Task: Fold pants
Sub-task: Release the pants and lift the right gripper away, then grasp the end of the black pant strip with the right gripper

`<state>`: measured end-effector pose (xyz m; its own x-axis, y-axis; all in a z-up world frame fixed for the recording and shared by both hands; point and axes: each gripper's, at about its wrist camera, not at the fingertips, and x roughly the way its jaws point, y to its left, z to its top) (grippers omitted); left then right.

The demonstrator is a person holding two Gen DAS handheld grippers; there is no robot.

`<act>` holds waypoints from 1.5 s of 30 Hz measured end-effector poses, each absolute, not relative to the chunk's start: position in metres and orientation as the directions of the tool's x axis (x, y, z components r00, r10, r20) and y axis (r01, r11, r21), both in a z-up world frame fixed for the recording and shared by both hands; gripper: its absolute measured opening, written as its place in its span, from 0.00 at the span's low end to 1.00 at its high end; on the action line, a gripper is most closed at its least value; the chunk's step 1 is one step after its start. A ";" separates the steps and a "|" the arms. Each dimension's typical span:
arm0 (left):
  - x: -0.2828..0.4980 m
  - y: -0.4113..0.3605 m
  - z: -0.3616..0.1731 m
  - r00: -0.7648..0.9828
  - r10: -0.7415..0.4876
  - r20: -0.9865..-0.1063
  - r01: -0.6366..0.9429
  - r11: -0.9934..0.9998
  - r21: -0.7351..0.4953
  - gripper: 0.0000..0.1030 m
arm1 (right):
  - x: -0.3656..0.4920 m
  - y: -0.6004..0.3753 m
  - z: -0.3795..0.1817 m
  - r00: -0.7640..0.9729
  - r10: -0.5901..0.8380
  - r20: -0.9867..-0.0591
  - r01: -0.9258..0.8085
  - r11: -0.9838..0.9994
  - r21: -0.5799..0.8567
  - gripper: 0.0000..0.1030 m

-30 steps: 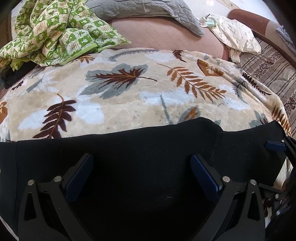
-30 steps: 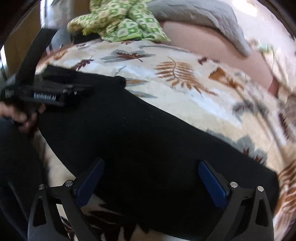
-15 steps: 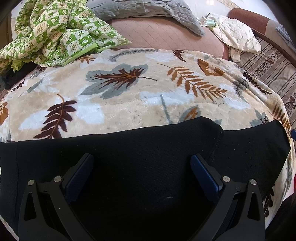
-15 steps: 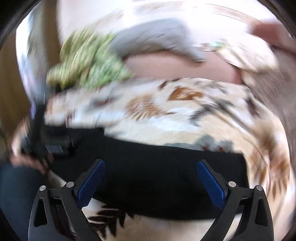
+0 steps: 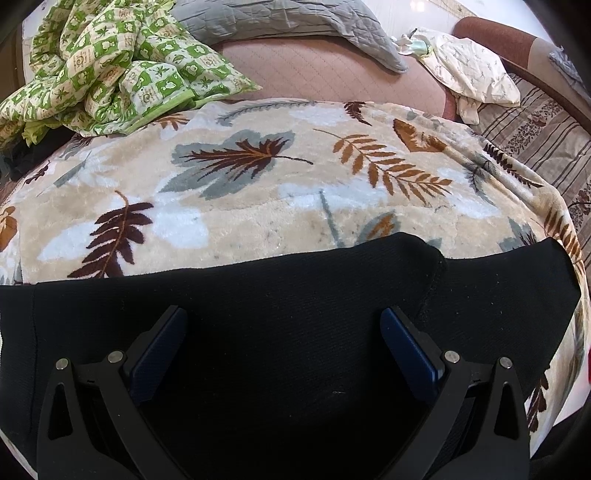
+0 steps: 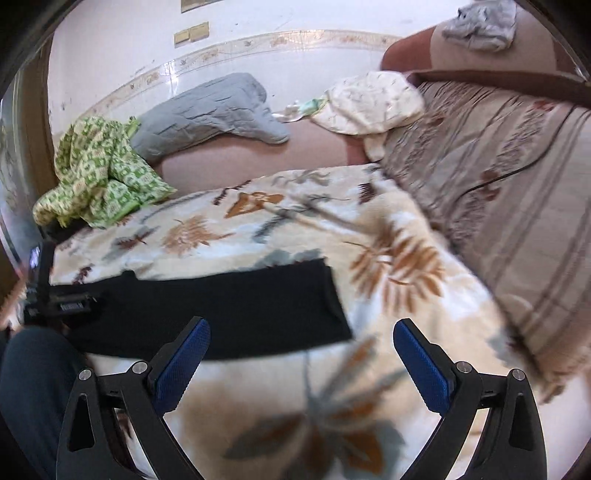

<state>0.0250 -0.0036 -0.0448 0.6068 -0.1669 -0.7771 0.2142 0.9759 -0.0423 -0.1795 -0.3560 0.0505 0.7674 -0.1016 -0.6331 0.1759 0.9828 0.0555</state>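
The black pants [image 5: 295, 306] lie flat and folded lengthwise on a leaf-patterned blanket [image 5: 258, 192]. My left gripper [image 5: 284, 347] is open just above the pants, empty, its blue pads [image 5: 408, 350] spread wide. In the right wrist view the pants [image 6: 229, 310] form a dark strip at left centre. My right gripper [image 6: 301, 360] is open and empty, raised over the blanket [image 6: 332, 258] to the right of the pants' end. The left gripper's body [image 6: 55, 295] shows at the far left over the pants.
A green checked quilt [image 5: 103, 62] and a grey pillow [image 5: 280, 26] lie at the back of the bed. A cream cloth [image 5: 469, 70] sits at back right. A striped bedspread [image 6: 498, 177] runs along the right. A dark-clothed knee [image 6: 33, 387] is at lower left.
My right gripper has swung right and lifted away from the pants, now over bare blanket. It has left the left wrist view. The left gripper and the pants have stayed still.
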 end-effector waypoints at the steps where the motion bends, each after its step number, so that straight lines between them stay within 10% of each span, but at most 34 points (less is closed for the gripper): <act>1: 0.026 -0.003 -0.045 0.608 -0.168 -0.776 0.215 0.976 -0.042 1.00 | -0.183 -0.357 0.050 0.760 -0.110 -0.640 0.182 0.982 0.048 0.96; 20: 0.021 0.000 -0.045 0.631 -0.197 -0.750 0.231 0.971 -0.060 1.00 | -0.188 -0.329 0.036 0.669 -0.236 -0.705 0.225 0.968 -0.110 0.91; 45: 0.034 0.014 0.012 0.642 -0.142 -0.753 0.176 0.984 -0.035 1.00 | -0.182 -0.362 0.046 0.737 -0.222 -0.639 0.377 0.919 0.115 0.93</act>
<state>0.0338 0.0140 0.0123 0.6424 -0.1417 -0.7531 0.1758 0.9838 -0.0351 -0.1823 -0.3622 0.0457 0.7367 -0.2221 -0.6387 0.3766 0.9192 0.1147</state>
